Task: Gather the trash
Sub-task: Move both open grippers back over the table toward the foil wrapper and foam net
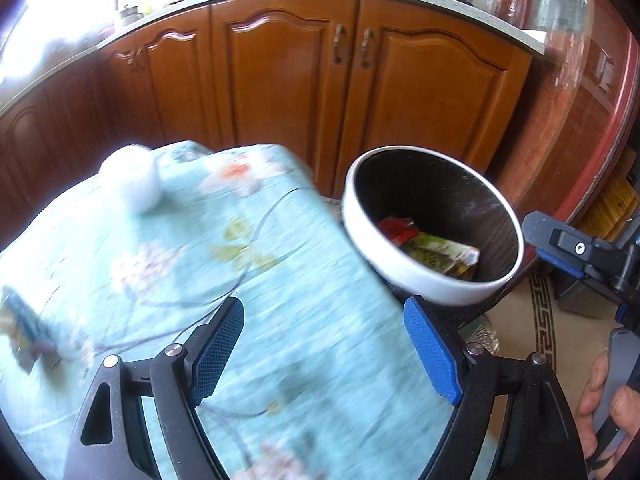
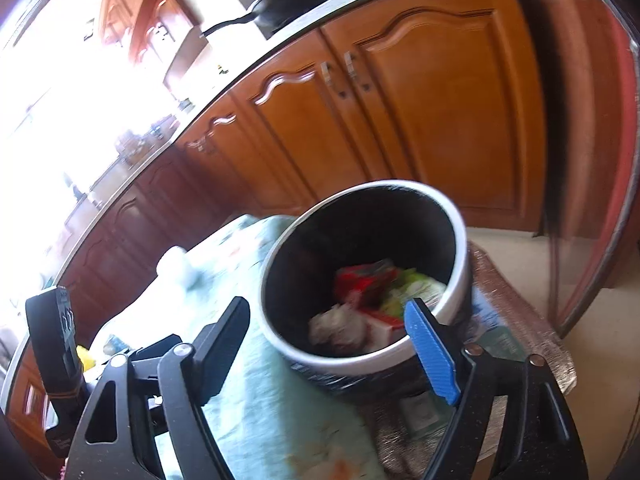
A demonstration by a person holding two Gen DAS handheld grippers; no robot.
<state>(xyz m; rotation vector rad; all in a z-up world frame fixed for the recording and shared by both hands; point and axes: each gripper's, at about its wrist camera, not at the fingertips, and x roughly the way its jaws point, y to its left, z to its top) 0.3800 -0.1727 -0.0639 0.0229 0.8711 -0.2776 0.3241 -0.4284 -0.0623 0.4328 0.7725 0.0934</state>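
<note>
Kitchen cabinets behind; bin beside table edge for easy drops. Left gripper and right gripper wide, empty.

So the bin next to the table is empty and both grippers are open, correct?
Not quite. The bin already holds trash: red and green wrappers and a crumpled wad lie inside, as the right wrist view shows. Both the left gripper and right gripper are indeed open.
</note>
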